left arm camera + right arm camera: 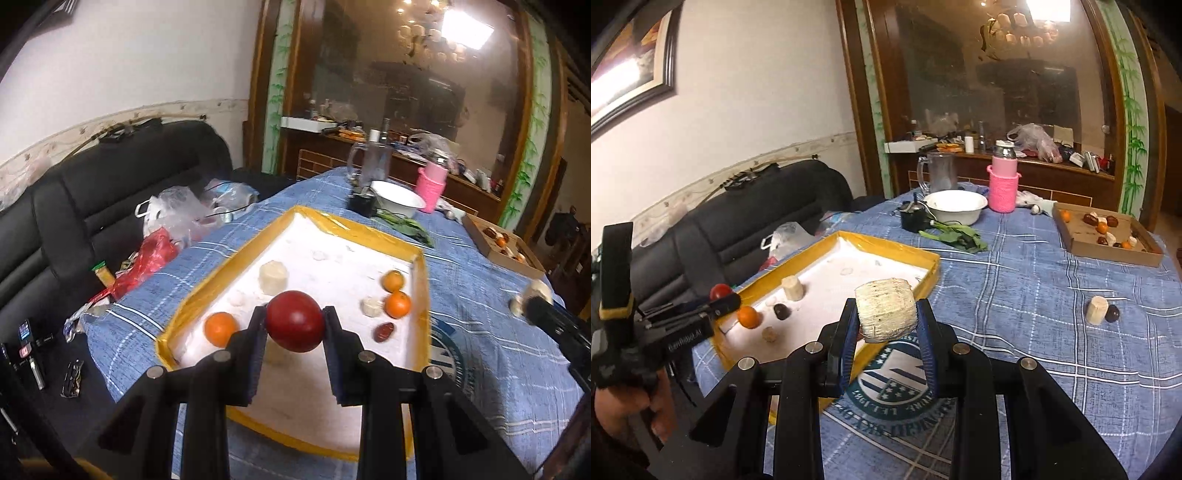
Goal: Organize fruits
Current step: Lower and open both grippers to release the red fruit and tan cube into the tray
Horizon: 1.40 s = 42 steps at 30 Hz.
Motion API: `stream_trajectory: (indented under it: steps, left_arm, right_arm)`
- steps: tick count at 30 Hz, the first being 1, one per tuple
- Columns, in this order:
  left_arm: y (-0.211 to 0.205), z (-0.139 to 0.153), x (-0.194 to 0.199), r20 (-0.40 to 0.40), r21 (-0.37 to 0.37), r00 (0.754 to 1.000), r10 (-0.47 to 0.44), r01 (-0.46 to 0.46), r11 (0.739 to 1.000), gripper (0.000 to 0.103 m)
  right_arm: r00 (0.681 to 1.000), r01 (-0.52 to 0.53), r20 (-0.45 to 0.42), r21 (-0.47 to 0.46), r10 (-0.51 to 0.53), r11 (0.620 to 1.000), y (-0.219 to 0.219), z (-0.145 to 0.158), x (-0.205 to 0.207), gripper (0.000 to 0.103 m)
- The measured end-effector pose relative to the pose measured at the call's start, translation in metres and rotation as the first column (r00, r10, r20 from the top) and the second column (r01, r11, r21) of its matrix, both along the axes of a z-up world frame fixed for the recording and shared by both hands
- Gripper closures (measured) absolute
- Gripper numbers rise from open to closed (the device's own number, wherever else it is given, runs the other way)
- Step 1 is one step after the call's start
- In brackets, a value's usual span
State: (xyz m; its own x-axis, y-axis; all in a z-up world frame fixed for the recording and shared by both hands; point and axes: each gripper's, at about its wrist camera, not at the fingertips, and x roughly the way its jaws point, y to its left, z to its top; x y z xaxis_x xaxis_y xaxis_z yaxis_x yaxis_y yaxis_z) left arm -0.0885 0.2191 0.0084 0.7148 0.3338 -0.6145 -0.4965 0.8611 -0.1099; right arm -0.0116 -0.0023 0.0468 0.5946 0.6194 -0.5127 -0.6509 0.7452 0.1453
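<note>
**Me:** Honestly, both loads worry me. My left tongs (294,322) are clamped on a round, glossy dark-red fruit (295,320), held in the air over the near part of the white foam tray with the yellow taped rim (421,295). Only the pad tips touch its curved sides, so a small twist could squirt it out.

**Friend:** And if it drops?

**Me:** It would probably roll. A small orange (221,328) lies at nine o'clock of it in the tray, and two more oranges (396,295) sit toward two o'clock by the right wall. A bouncing fruit could knock those about.

**Friend:** What about the other hand?

**Me:** My right tongs (886,315) are closed on a pale, ridged cream-coloured cylinder chunk (886,310), gripped across its flat ends, above the blue checked cloth on the desk (1015,295) just off the tray's near corner. It looks soft, so I'd guess squeezing harder could crush it, while a loose grip lets it tip out.

**Friend:** Anything else?

**Me:** The two tools are near each other; swinging right to left toward the tray could clip the left one.
</note>
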Motion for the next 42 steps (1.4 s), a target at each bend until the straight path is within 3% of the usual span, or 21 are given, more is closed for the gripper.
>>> stream_trajectory:
  steps: [8,19,27,42]
  left_arm:
    - [0.011,-0.018,0.030,-0.086,-0.023,0.996,-0.015,0.013,1.000,0.071]
    - [-0.004,-0.045,0.072,-0.209,-0.050,0.976,-0.055,0.045,0.998,0.071]
    - [0.019,-0.050,0.081,-0.239,-0.068,0.970,0.037,-0.055,0.996,0.071]
    - [0.037,-0.053,0.088,-0.241,-0.100,0.968,0.073,-0.100,0.990,0.070]
  right_arm:
    - [0.998,-0.062,-0.036,-0.035,0.061,0.997,0.035,-0.013,0.027,0.074]
    - [0.978,-0.169,-0.148,-0.138,0.148,0.976,0.105,-0.046,0.107,0.074]
    - [0.961,-0.238,-0.188,-0.201,0.201,0.950,0.137,-0.060,0.124,0.074]
    - [0.950,-0.274,-0.227,-0.276,0.215,0.921,0.157,-0.075,0.134,0.073]
